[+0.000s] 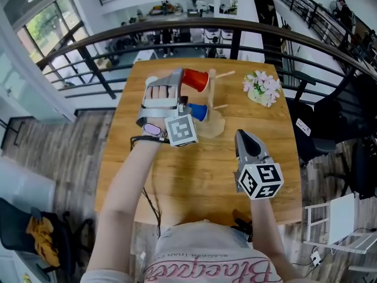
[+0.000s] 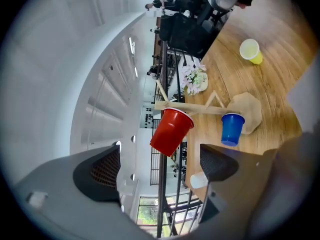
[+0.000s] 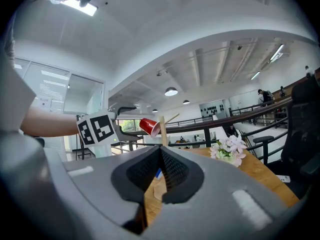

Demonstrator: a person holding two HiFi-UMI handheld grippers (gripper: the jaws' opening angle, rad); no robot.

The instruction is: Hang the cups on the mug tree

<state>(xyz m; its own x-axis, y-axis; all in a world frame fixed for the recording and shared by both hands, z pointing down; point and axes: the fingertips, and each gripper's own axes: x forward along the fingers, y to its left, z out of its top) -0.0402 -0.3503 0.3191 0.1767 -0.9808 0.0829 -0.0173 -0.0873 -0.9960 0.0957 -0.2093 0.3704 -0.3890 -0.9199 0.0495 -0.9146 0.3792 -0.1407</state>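
Jaws of left gripper (image 2: 160,170) stand apart, empty, red cup (image 2: 171,131) hanging free on mug tree (image 2: 197,109) centre-frame; right gripper (image 3: 160,169) jaws together above counter (image 1: 206,175), lower right.

Both are chunky grey plastic, kinda 3D-printed looking. The left gripper (image 1: 184,90) and right gripper (image 1: 241,136) each carry a white cube (image 1: 180,130) with black square markers on its faces. The pads (image 2: 105,167) are black with a fine mesh texture. There's what looks like a lilac watch (image 1: 153,129) on the left wrist, with a thin black cable (image 1: 147,196) running off it. The shirt (image 1: 206,265) is pale with pink script lettering.
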